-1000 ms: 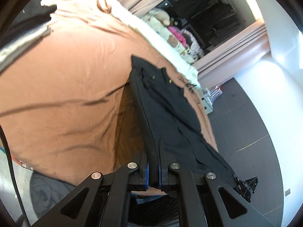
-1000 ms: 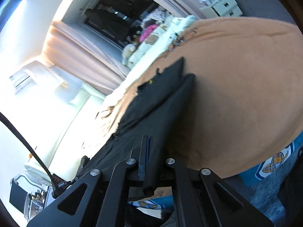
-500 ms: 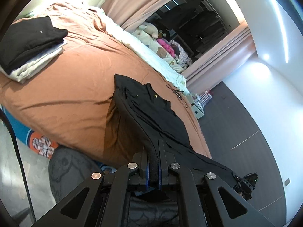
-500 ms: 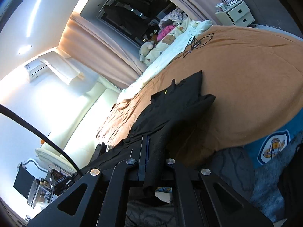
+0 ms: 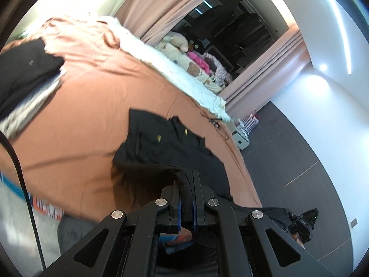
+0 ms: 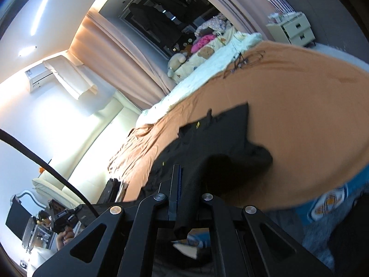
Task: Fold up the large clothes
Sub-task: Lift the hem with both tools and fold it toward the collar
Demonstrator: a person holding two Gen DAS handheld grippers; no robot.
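A large black garment [image 5: 161, 147] lies stretched over the orange-brown bed sheet [image 5: 96, 106], its far end flat on the bed and its near end lifted. My left gripper [image 5: 186, 198] is shut on the garment's near edge, which bunches between the blue pads. In the right wrist view the same garment [image 6: 216, 143] runs from the bed to my right gripper [image 6: 188, 194], which is shut on another part of the near edge. The cloth sags and folds between bed and grippers.
A pile of folded dark and white clothes [image 5: 25, 78] sits on the bed's left side. Pillows and soft toys [image 5: 184, 55] line the far side. Glasses [image 6: 244, 62] lie on the sheet. A small white drawer unit [image 6: 295, 30] stands on the dark floor beyond the bed.
Both grippers have moved forward over the bed with the garment's near edge. The stretched cloth has gone slack and now bunches toward its far end.
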